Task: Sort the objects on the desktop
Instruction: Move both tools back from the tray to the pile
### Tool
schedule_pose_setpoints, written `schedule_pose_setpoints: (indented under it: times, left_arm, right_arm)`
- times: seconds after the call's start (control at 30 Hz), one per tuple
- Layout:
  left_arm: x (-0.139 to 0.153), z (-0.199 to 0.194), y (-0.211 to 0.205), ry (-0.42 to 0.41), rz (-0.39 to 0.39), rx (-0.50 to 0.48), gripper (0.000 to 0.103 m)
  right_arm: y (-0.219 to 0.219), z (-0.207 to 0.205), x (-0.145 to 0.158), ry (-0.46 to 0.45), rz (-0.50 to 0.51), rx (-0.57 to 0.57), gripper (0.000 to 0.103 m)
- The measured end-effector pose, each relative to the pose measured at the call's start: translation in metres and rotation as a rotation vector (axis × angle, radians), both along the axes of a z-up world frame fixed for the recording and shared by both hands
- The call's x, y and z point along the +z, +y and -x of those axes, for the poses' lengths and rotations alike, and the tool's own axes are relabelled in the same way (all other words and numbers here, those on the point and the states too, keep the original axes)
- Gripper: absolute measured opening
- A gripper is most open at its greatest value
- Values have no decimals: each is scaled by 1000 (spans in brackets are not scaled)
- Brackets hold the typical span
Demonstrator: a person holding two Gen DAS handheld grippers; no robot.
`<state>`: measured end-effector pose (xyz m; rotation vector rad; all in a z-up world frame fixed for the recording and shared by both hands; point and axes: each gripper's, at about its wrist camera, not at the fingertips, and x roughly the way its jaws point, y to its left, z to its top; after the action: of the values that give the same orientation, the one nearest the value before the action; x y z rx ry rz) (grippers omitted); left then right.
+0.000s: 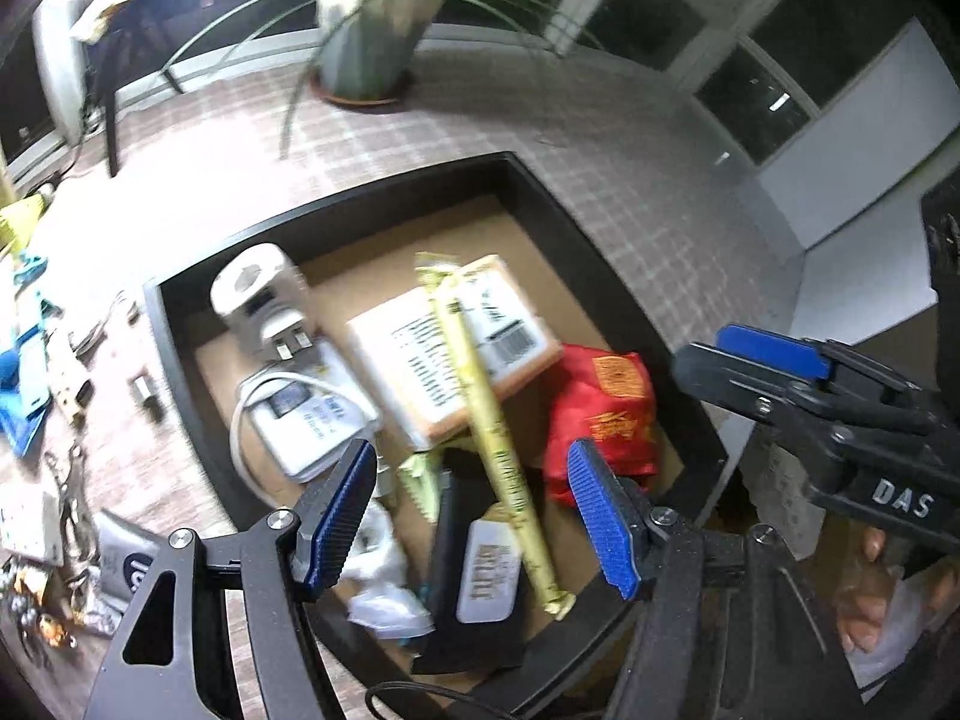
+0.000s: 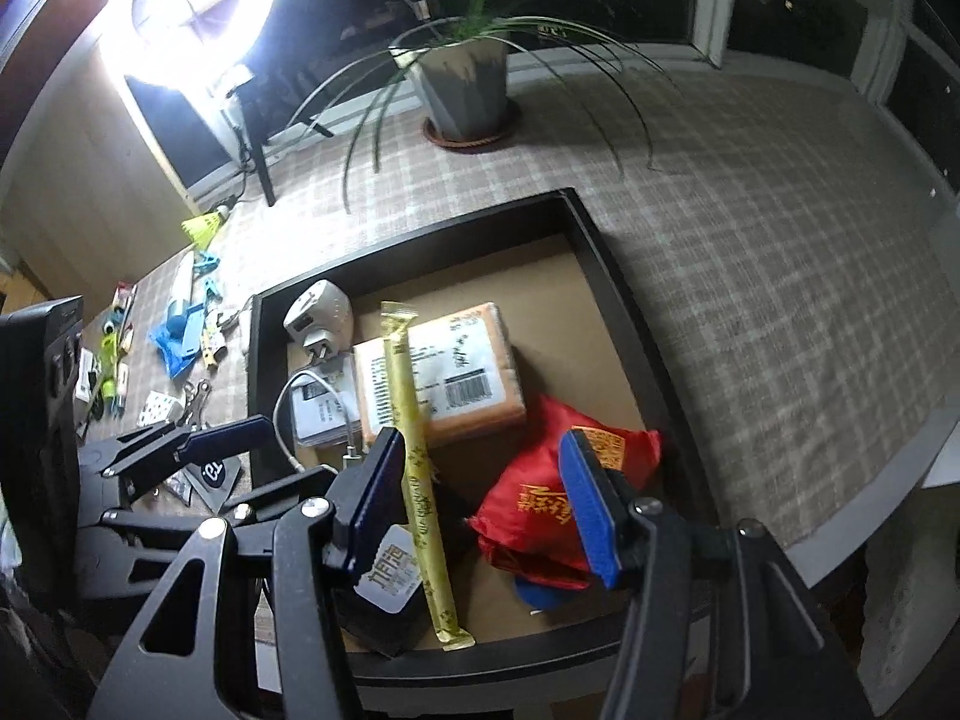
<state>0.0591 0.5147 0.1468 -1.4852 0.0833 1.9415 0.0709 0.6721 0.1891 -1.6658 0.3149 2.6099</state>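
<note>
A black tray (image 1: 180, 360) (image 2: 606, 276) with a brown floor holds a white plug adapter (image 1: 258, 294) (image 2: 318, 315), a white cabled pack (image 1: 306, 414), an orange parcel (image 1: 456, 342) (image 2: 474, 360), a long yellow stick packet (image 1: 498, 438) (image 2: 420, 468), a red pouch (image 1: 606, 414) (image 2: 540, 510) and a black item with a white label (image 1: 486, 570) (image 2: 390, 582). My left gripper (image 1: 474, 516) is open and empty above the tray's near part. My right gripper (image 2: 480, 504) is open and empty over the stick packet and red pouch; it also shows at right in the left wrist view (image 1: 774, 354).
Loose small items lie on the checked tablecloth left of the tray: blue pieces (image 2: 180, 336), a yellow shuttlecock (image 2: 201, 228), keys (image 1: 72, 492) and a dark pouch (image 1: 123, 558). A potted plant (image 2: 462, 90) stands behind the tray. A bright ring light (image 2: 186, 6) stands at far left.
</note>
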Motion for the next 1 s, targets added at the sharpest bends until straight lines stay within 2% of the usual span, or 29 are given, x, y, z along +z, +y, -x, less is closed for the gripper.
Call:
schedule_pose_setpoints:
  times: [0.5,1.0]
  left_arm:
    - [0,1,-59,31,13,71,63]
    - [-8,8,-182,38,49,214,64]
  right_arm:
    - [-77,8,5,31,-54,118,54]
    - [-213,16,7,62,-94,278,54]
